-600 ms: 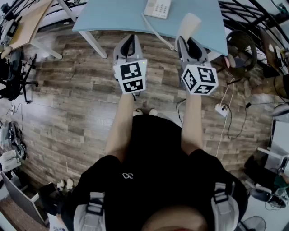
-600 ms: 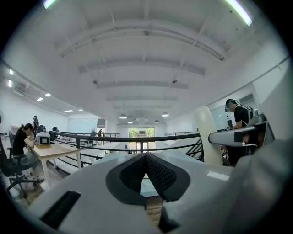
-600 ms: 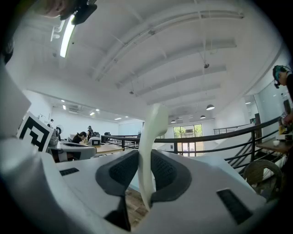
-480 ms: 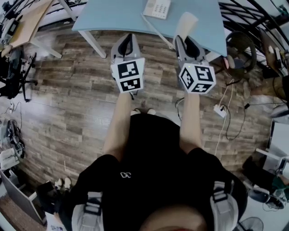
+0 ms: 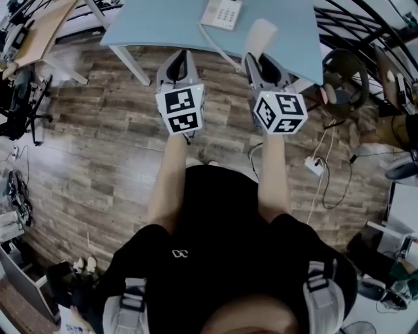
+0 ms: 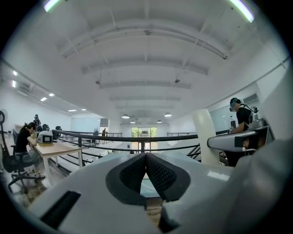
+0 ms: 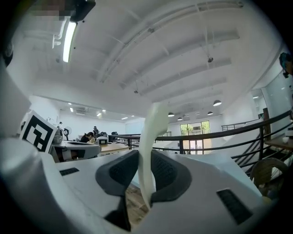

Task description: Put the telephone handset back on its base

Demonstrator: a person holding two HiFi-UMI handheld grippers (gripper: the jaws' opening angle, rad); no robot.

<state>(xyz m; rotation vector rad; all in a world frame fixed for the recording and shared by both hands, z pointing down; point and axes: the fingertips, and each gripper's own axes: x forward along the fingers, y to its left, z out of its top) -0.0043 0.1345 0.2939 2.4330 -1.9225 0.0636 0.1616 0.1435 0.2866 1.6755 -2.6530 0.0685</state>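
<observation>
In the head view, the right gripper (image 5: 258,59) holds the cream telephone handset (image 5: 258,34) by its lower end. The handset stands up over the near edge of the light-blue table (image 5: 163,19). The telephone base (image 5: 221,13) lies on that table, beyond the handset and to its left, apart from it. A white cord (image 5: 219,47) runs from the base towards the handset, passing just left of it. The left gripper (image 5: 185,56) is level, well to the left of the handset and over the wooden floor (image 5: 98,137).

In the left gripper view, the left gripper (image 6: 145,156) has its dark pads (image 6: 160,176) closed tip to tip, with nothing between them. The handset (image 6: 204,137) rises to its right.

In the right gripper view, the right gripper (image 7: 145,176) has its jaws narrowly apart and clamped on the handset (image 7: 150,141). A pad presses on each side of the handset, which stands upright and leans slightly right at the top.
</observation>
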